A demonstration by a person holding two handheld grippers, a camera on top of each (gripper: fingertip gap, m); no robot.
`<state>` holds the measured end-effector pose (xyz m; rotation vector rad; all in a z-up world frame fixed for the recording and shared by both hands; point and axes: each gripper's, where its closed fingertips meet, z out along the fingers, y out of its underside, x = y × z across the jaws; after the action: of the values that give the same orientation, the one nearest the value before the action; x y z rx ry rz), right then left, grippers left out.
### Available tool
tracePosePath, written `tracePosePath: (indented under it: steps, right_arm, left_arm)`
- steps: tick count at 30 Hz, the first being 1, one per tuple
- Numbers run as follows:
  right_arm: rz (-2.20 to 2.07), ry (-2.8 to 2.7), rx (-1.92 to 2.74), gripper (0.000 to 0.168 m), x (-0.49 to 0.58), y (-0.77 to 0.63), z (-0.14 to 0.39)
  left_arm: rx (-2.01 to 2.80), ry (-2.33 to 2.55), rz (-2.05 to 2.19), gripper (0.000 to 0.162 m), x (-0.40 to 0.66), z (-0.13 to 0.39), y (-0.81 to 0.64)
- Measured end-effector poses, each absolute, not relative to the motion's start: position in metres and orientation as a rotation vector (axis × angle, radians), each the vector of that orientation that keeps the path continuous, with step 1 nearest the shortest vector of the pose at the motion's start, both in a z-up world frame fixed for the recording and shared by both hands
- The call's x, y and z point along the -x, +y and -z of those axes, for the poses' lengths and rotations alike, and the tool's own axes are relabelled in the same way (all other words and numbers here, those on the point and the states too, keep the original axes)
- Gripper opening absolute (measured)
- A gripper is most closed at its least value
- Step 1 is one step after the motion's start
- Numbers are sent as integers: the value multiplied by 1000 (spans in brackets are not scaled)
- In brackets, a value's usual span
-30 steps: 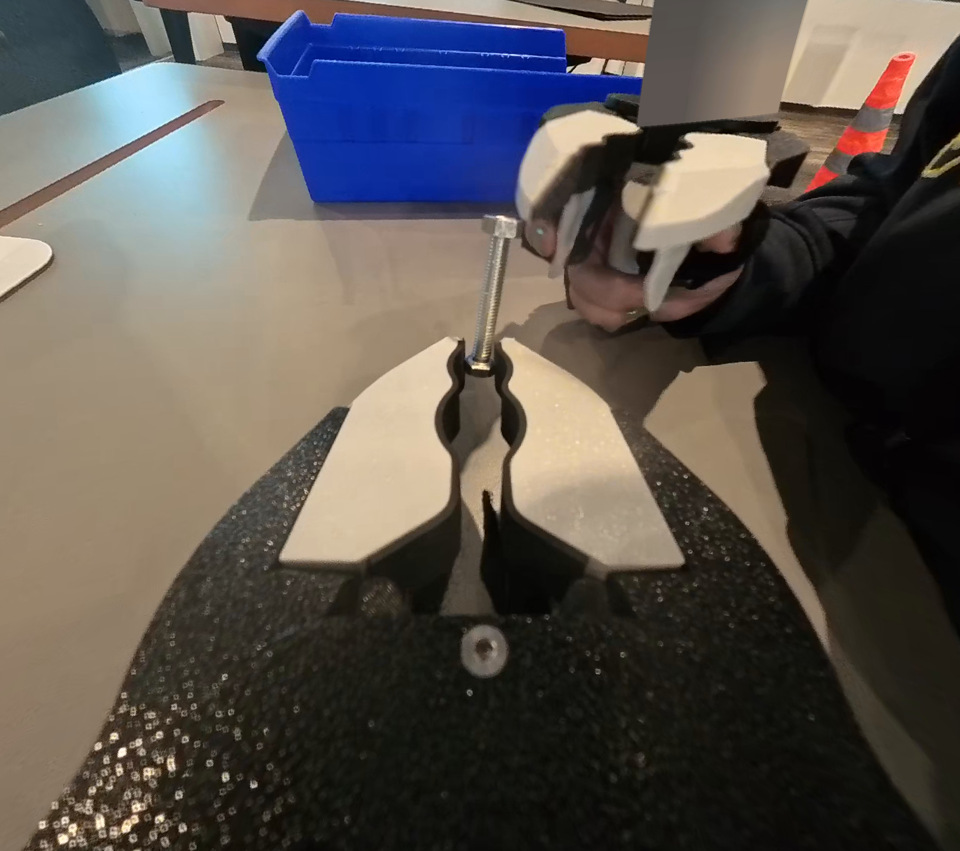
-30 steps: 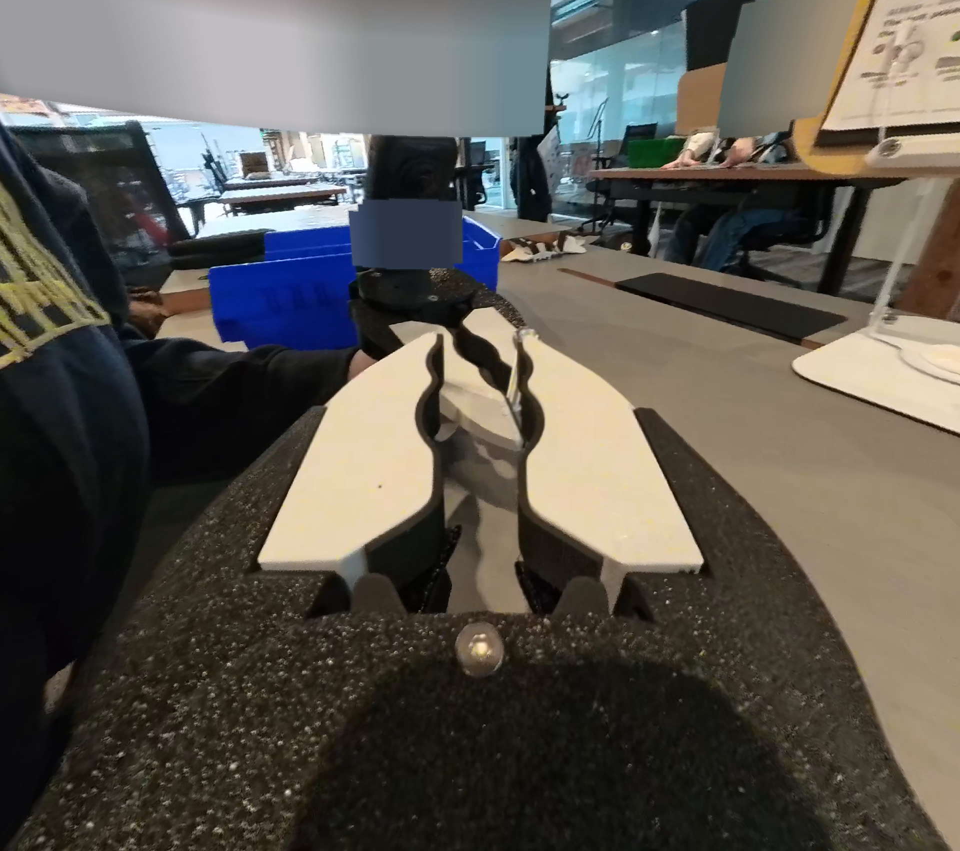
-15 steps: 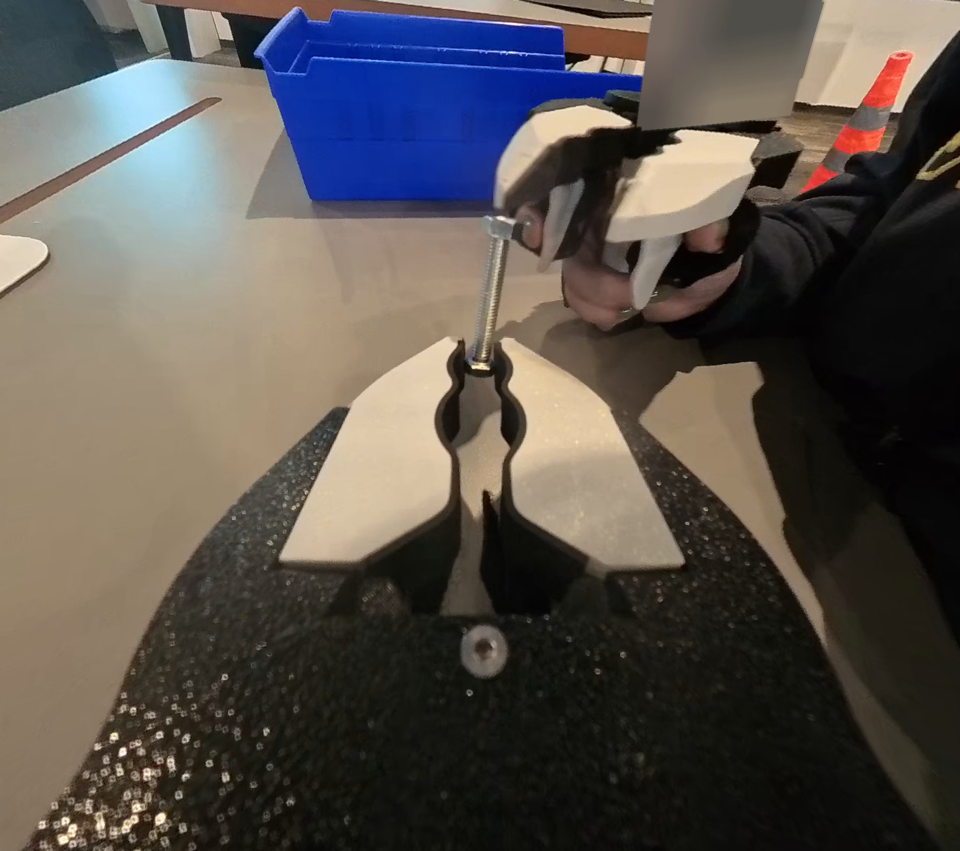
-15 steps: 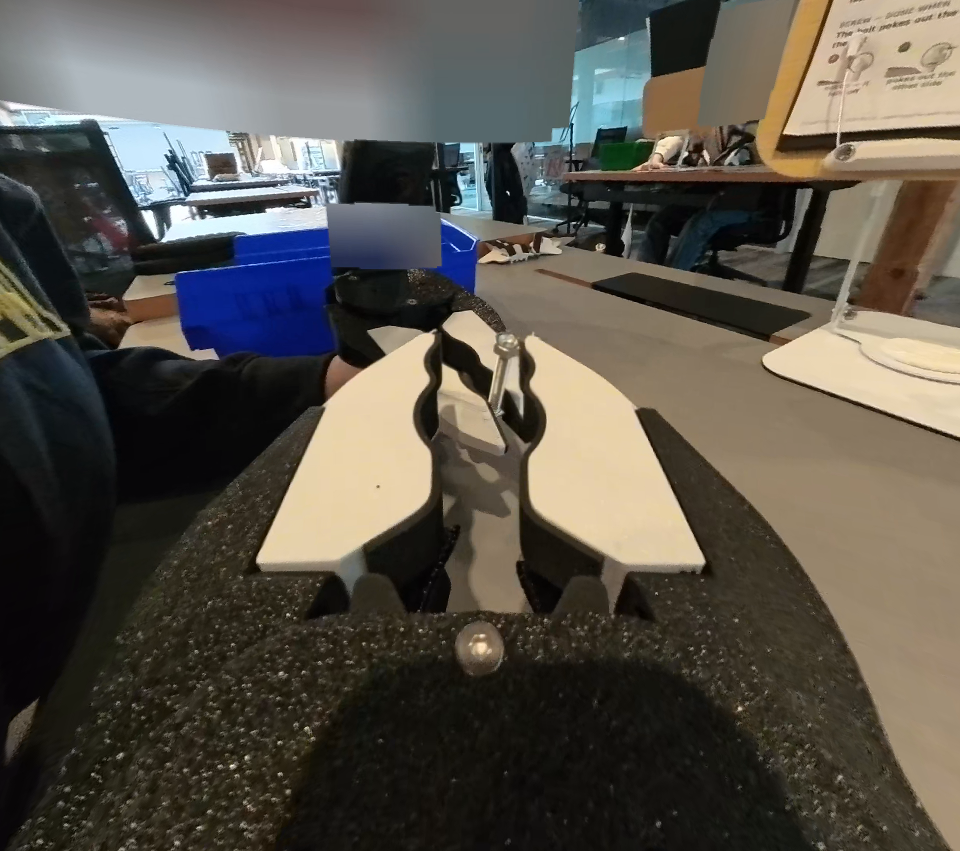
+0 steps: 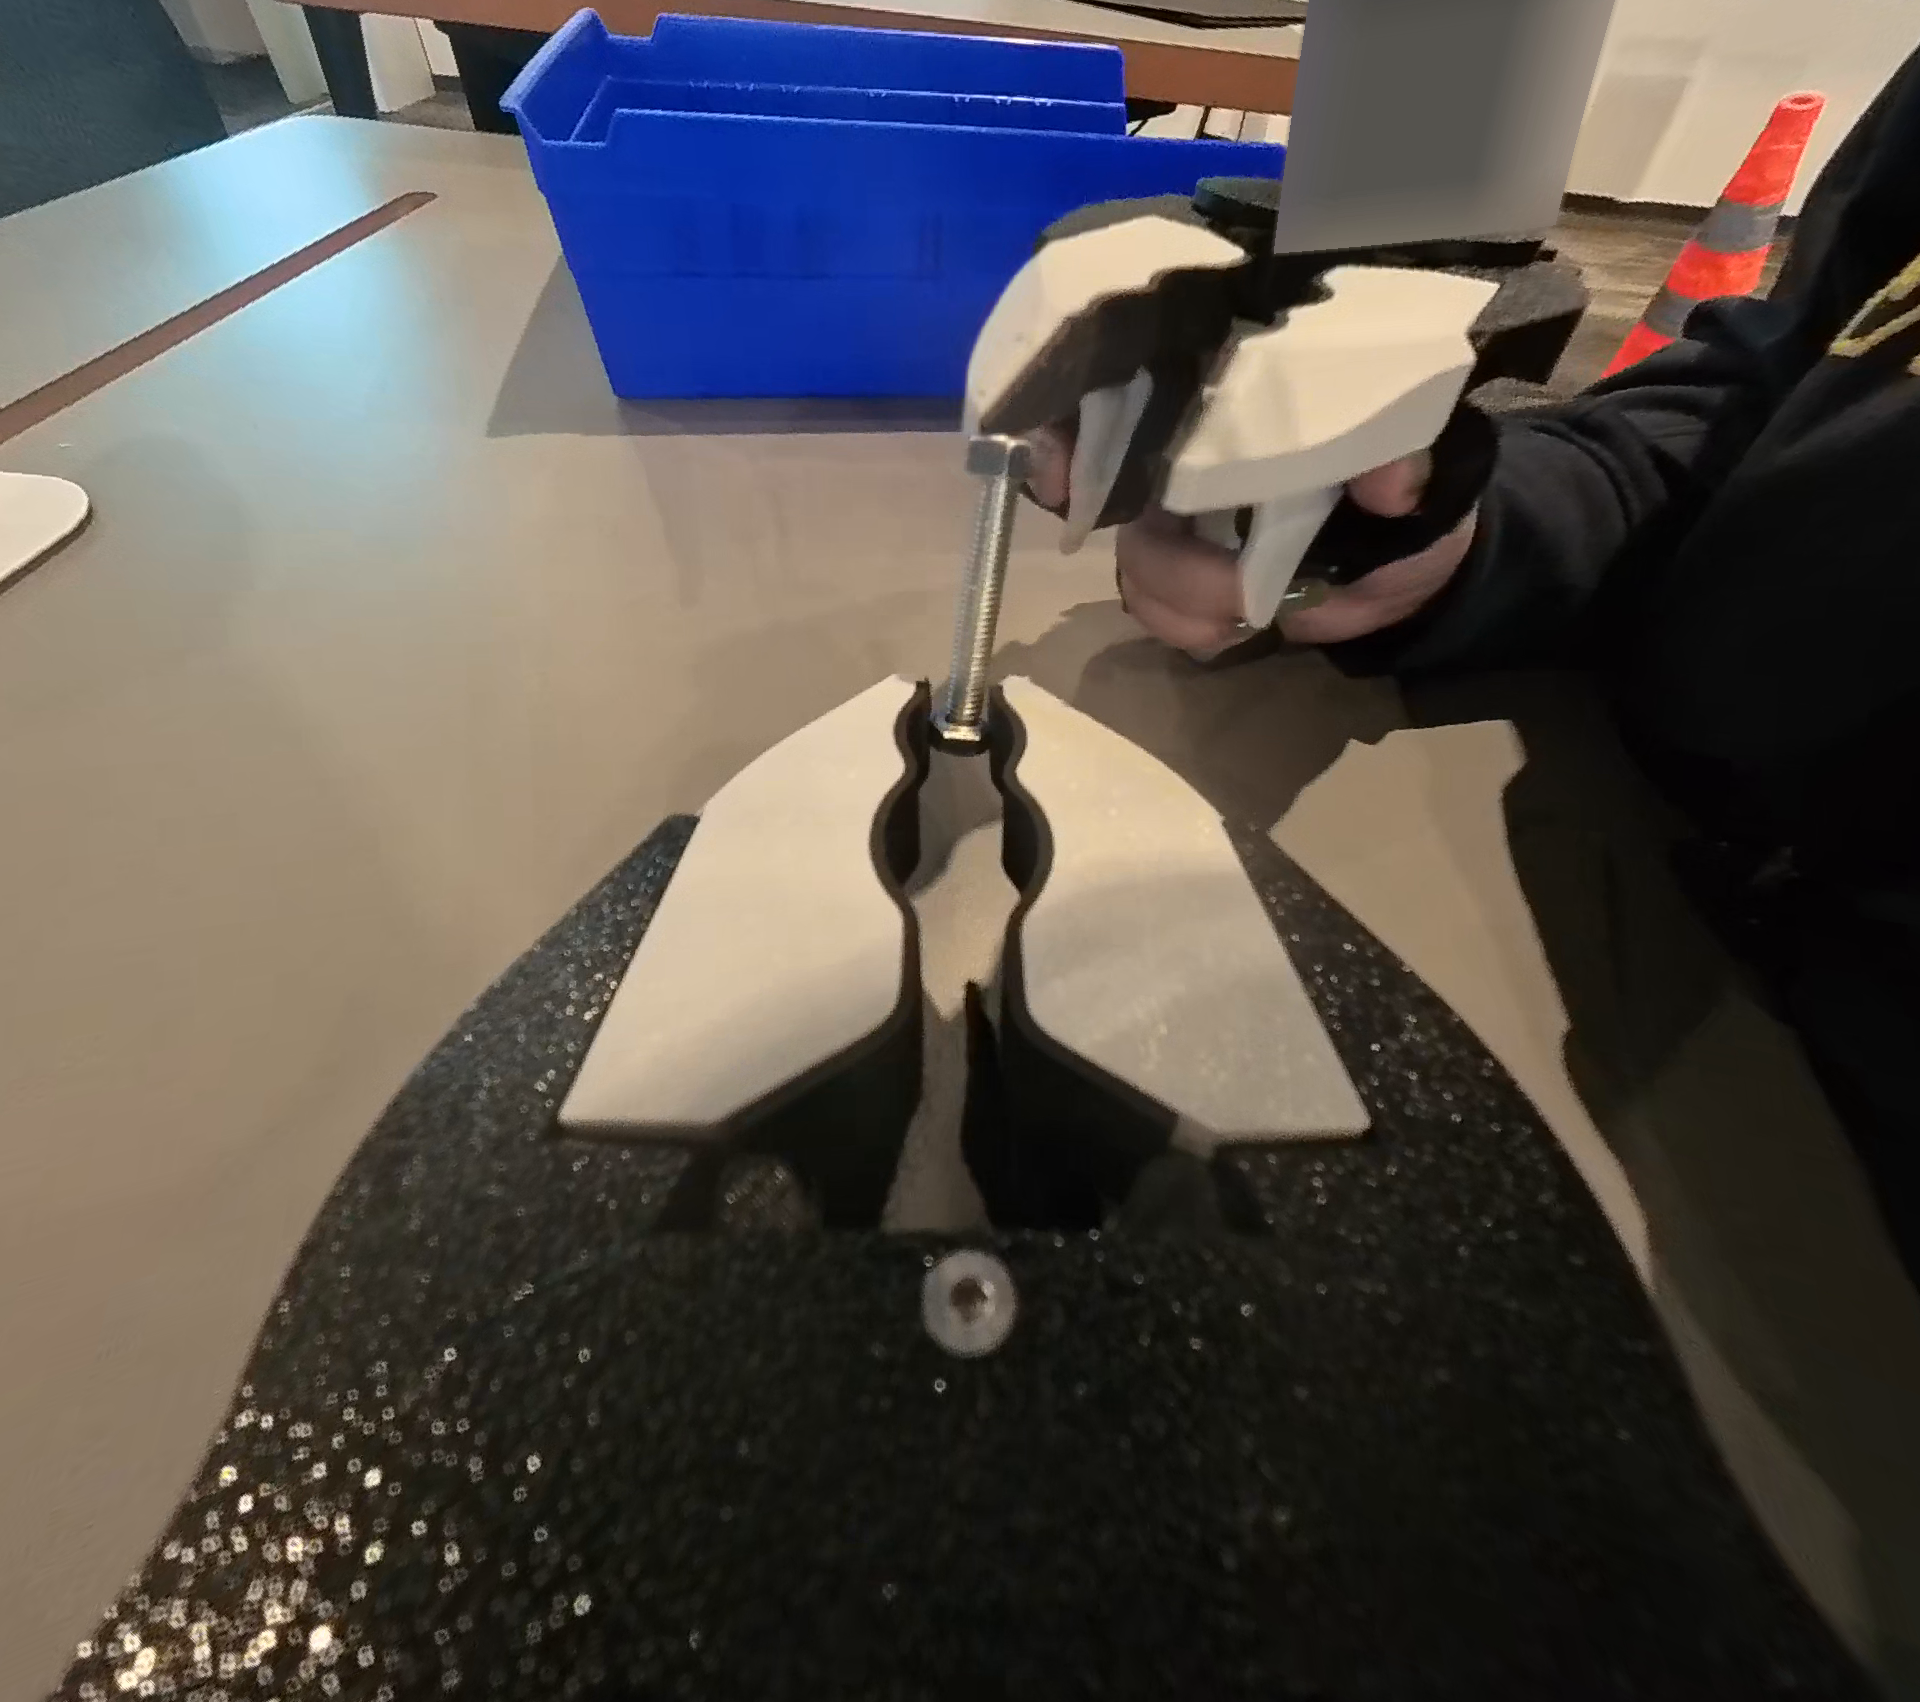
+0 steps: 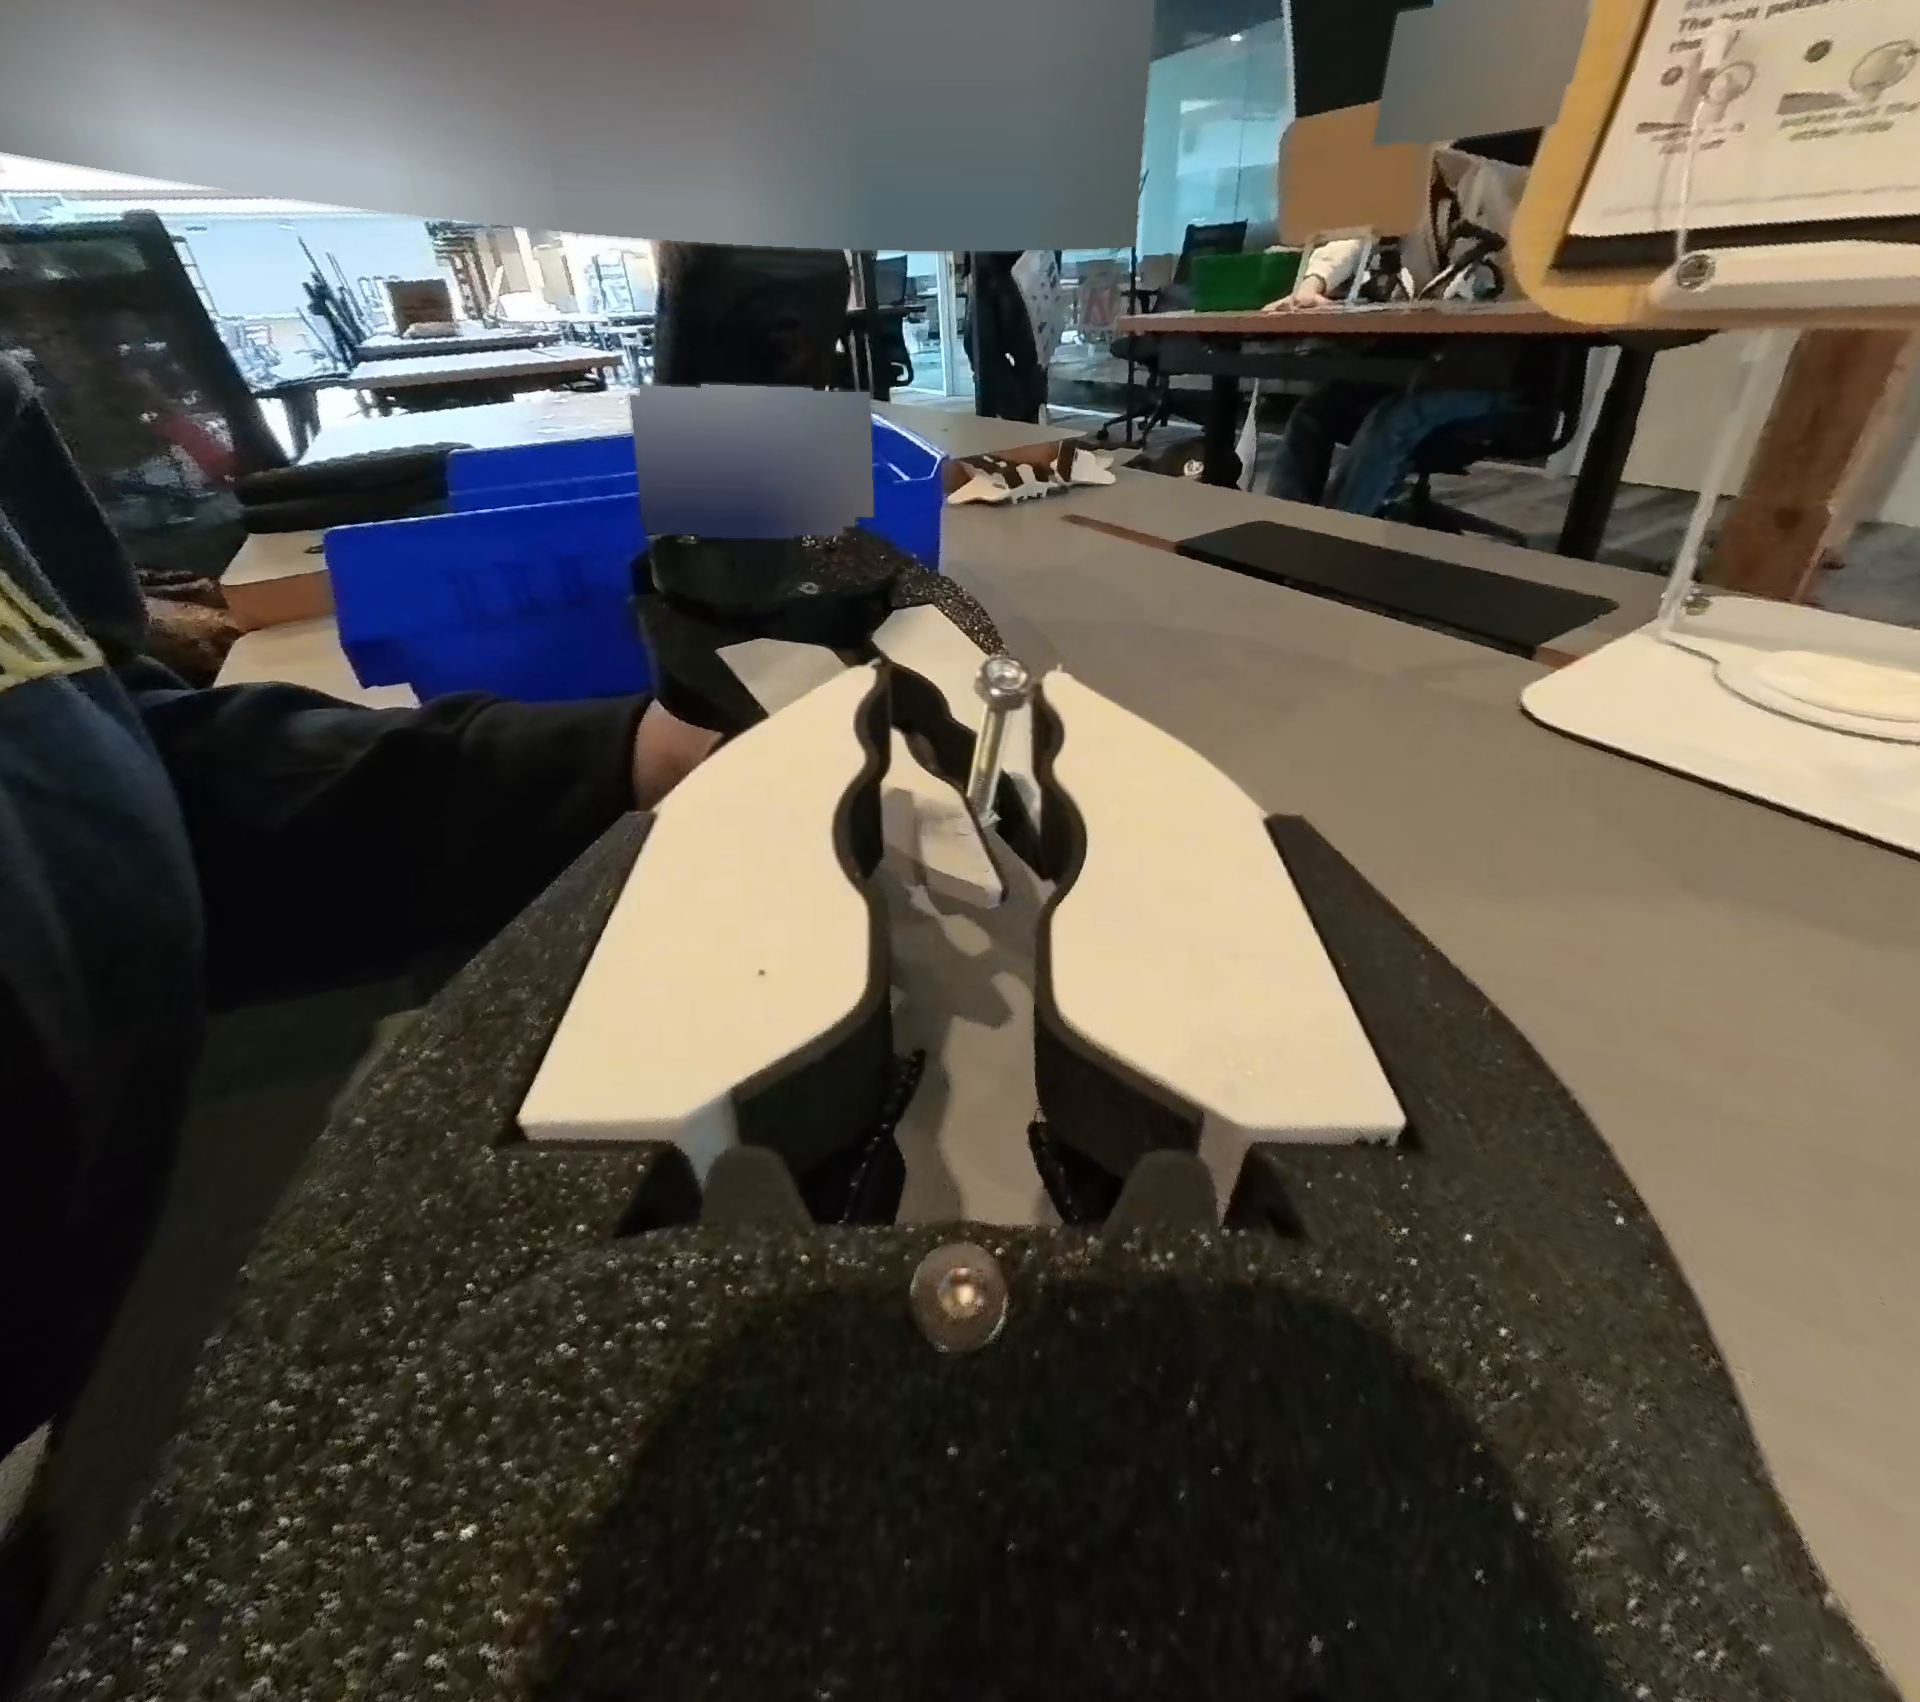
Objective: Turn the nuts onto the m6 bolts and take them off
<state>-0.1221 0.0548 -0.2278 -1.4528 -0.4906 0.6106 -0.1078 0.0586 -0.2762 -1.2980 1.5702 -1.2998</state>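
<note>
A silver M6 bolt (image 5: 982, 582) stands upright over the grey table, hex head on top. My left gripper (image 5: 961, 722) is shut on the nut (image 5: 961, 736) at the bolt's lower end. My right gripper (image 5: 1039, 457) comes in from the right at the height of the bolt head. In the right wrist view the right gripper (image 6: 964, 670) is open, and the bolt (image 6: 992, 748) stands at its tips, close to the right finger (image 6: 1153, 904). The left gripper (image 6: 982, 821) shows behind it, under the bolt.
A blue bin (image 5: 831, 281) stands on the table behind the bolt; it also shows in the right wrist view (image 6: 499, 592). A white stand base (image 6: 1766, 717) with a sign board is at the right. An orange cone (image 5: 1745, 229) stands on the floor. Spacing between my two grippers at the tips: around 5 centimeters.
My right gripper has moved left, up to the bolt head, which now stands clear between its tips. My left gripper and the bolt have held still.
</note>
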Motion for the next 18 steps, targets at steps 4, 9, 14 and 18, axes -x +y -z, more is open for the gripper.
tracePosePath:
  steps: [4, 9, 14, 18]
  right_arm:
    - [-634, -532, 1436, 19, 125, 46, 227]
    - [-604, -472, 1443, 23, 117, 55, 226]
    - [-636, -520, 1457, 21, 125, 51, 230]
    - [-621, -512, 1427, 18, 121, 48, 226]
  left_arm:
    - [1299, 1570, 1301, 10, 108, 276, 59]
    - [1299, 1572, 1300, 10, 108, 276, 59]
    - [1299, 1571, 1300, 10, 108, 276, 59]
    - [1300, 1573, 1301, 10, 108, 276, 59]
